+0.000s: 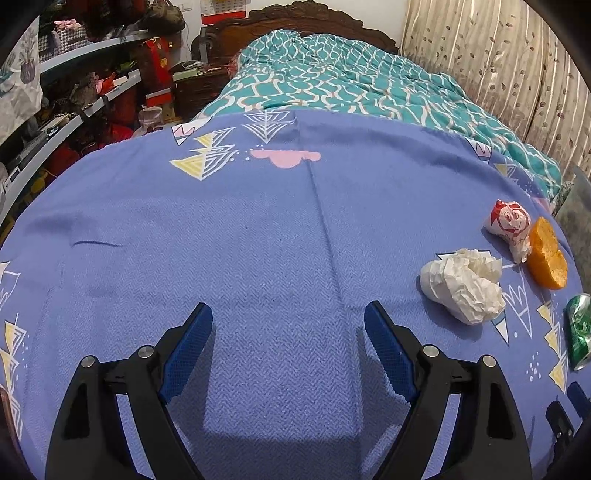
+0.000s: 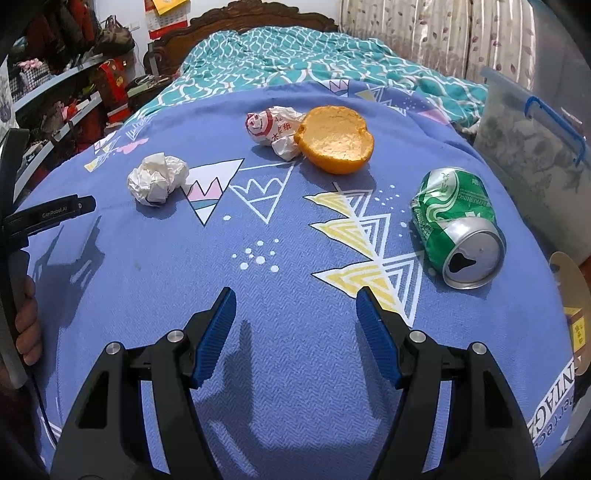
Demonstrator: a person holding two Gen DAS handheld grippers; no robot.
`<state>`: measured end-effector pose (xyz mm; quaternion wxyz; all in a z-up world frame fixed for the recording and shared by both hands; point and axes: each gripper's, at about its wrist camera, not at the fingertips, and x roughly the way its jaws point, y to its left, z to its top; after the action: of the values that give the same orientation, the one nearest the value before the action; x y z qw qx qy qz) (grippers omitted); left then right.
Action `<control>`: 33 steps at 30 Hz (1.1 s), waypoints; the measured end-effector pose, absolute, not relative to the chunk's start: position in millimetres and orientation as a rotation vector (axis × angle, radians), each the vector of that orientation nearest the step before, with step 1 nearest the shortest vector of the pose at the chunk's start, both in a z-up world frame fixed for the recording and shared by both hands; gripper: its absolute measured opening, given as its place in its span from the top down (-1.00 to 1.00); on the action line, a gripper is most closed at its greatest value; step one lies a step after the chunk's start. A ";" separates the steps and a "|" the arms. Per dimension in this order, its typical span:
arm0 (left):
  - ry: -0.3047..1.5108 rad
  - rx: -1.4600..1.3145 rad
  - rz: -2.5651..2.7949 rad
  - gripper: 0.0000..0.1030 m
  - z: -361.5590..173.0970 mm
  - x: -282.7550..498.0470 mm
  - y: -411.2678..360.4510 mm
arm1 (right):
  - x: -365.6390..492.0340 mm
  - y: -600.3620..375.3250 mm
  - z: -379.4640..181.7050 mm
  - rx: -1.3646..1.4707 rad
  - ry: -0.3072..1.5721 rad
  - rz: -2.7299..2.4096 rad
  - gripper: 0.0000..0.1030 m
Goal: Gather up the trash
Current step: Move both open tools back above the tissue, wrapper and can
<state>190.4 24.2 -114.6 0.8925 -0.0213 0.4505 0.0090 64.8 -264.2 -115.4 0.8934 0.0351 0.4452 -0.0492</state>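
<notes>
At the left view's edge, green can (image 1: 579, 330) is cut off.

Likely a home bedroom: bed (image 1: 332, 74), carved headboard (image 2: 258, 14), cluttered shelves (image 1: 74, 92).

Both tools look the same: the left gripper (image 1: 288, 321) and the right gripper (image 2: 293, 308) have black angular frames with triangular cut-outs, round silver screws and ribbed blue pads (image 2: 218, 332). At nine o'clock in the right view, bare skin of the left hand (image 2: 27, 332).
</notes>
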 end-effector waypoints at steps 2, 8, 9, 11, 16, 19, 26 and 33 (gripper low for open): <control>0.935 -0.044 0.019 -0.57 -114.7 190.4 24.1 | 65.2 -264.5 -115.6 0.072 0.923 -0.103 -0.34; 0.934 -0.043 0.020 -0.57 -114.8 190.5 24.2 | 66.5 -262.1 -116.8 0.057 0.921 -0.107 -0.33; 0.935 -0.044 0.019 -0.57 -114.5 190.4 24.2 | 66.8 -261.1 -116.8 0.054 0.921 -0.105 -0.34; 0.934 -0.045 0.019 -0.57 -114.7 190.5 24.6 | 68.0 -257.8 -117.3 0.045 0.923 -0.098 -0.34; 0.935 -0.045 0.018 -0.58 -114.3 190.4 24.2 | 71.2 -249.4 -118.8 0.025 0.929 -0.084 -0.34; 0.936 -0.048 0.015 -0.59 -115.8 190.1 24.0 | 73.6 -242.8 -120.0 0.009 0.934 -0.072 -0.34; 0.940 -0.060 0.006 -0.59 -118.0 191.2 24.9 | 77.8 -228.3 -125.0 -0.024 0.947 -0.049 -0.34; 0.942 -0.065 -0.001 -0.60 -117.5 191.1 24.8 | 80.6 -224.1 -127.8 -0.027 0.955 -0.042 -0.34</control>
<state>191.1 24.8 -117.5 0.8905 -0.0315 0.4539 -0.0007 80.6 -224.1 -127.8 0.8879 -0.0131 0.4593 -0.0201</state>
